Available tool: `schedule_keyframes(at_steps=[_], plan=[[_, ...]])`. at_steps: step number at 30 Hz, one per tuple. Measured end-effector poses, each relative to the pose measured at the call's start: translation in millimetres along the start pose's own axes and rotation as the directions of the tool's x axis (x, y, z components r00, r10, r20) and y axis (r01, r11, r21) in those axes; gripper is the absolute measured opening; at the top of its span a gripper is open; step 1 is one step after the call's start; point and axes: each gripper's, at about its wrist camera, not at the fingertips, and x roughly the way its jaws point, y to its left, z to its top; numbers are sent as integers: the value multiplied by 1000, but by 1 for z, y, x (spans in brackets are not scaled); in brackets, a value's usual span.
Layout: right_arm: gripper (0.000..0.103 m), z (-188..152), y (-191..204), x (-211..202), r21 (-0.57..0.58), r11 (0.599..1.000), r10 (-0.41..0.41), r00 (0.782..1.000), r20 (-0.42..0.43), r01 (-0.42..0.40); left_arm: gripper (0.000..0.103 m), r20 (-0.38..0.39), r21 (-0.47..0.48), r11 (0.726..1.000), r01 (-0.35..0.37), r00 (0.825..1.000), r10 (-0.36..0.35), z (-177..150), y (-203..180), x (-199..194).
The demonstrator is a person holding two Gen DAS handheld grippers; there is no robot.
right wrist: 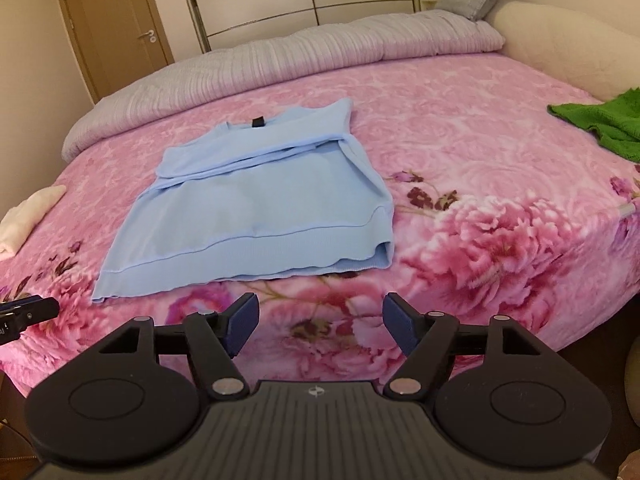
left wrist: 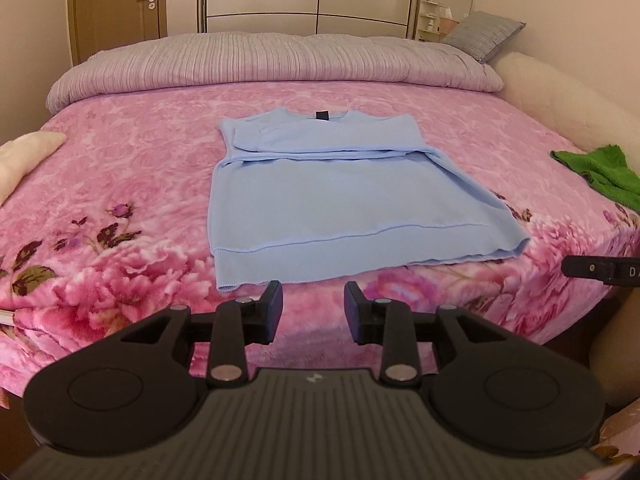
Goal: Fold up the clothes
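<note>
Both grippers hang above the near edge of the bed with nothing between their fingers: the left gripper (left wrist: 313, 304) has its jaws partly apart, the right gripper (right wrist: 320, 318) stands wide. A light blue sweater (left wrist: 320, 200) lies flat on the pink flowered blanket (left wrist: 120, 184), its sleeves folded across the chest in a band, collar with a dark label toward the far side, ribbed hem just beyond the grippers near the bed's edge. Bare blanket surrounds it on all sides. Well off to the right lies a green cloth (left wrist: 600, 172), well off to the left a cream cloth (left wrist: 24, 160). A grey quilt (left wrist: 272, 60) borders the far side.
</note>
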Motion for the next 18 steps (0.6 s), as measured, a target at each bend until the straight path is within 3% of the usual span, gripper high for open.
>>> schedule_keyframes(at_steps=[10, 18], plan=[[73, 1, 10, -8, -20, 999, 26, 1000, 10, -26, 33, 17, 6, 999, -52, 999, 52, 2, 1, -15], [73, 2, 9, -9, -14, 1000, 17, 1000, 8, -17, 33, 16, 12, 999, -41, 999, 41, 7, 1, -11]])
